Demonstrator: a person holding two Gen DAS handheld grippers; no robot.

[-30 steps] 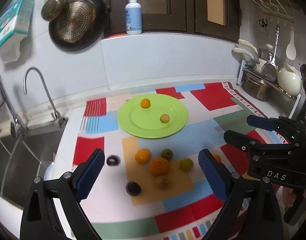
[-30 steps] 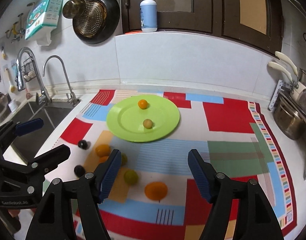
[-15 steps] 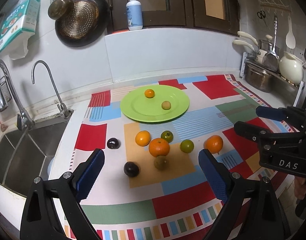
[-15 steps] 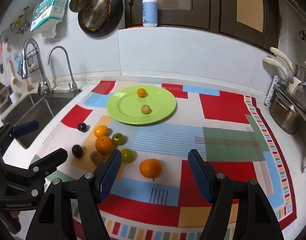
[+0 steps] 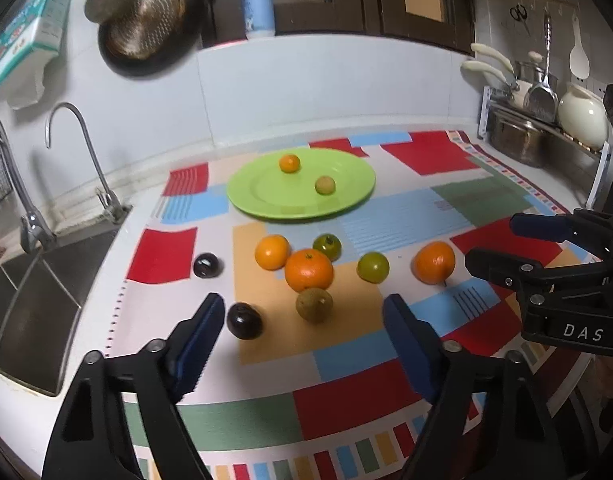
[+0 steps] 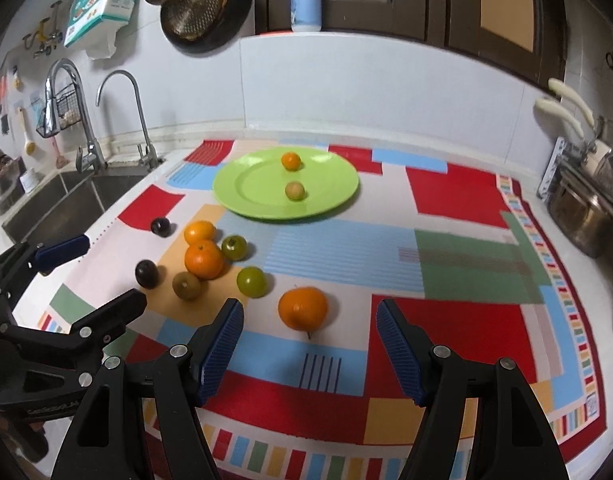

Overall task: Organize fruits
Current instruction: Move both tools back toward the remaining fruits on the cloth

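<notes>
I have the patterned mat (image 6: 458,196) under everything, and it worries me first: it is a loose cloth on the counter, so a tong tip that scrapes it could drag it, I judge, and set every round fruit rolling, some toward the sink (image 5: 22,304) at the left edge.

The green plate (image 6: 242,184) sits at the far side of the mat with two small fruits already on it, an orange one behind a yellowish one. The rest lie loose on the mat in front of the plate.

The big orange (image 6: 302,307) lies alone, just ahead of my right tongs (image 6: 309,343), whose jaws stand apart with nothing between them. If I close off-centre, I expect it to squirt out sideways.

My left tongs (image 5: 304,330) have just been narrowing but are also apart and hold nothing. Ahead of them is the tight bunch: a second large orange (image 5: 308,269) touching a smaller one (image 5: 272,252) and seemingly the brown kiwi (image 5: 314,305) in front of it. Reaching for any one of these risks nudging its neighbours.

The two green fruits (image 5: 372,267) stand a little apart, easier to take. The dark plum (image 5: 244,320) lies right by my left jaw's inner face, so a careless descent could knock it away toward the sink; a second dark one (image 5: 206,265) sits nearer that edge already.
</notes>
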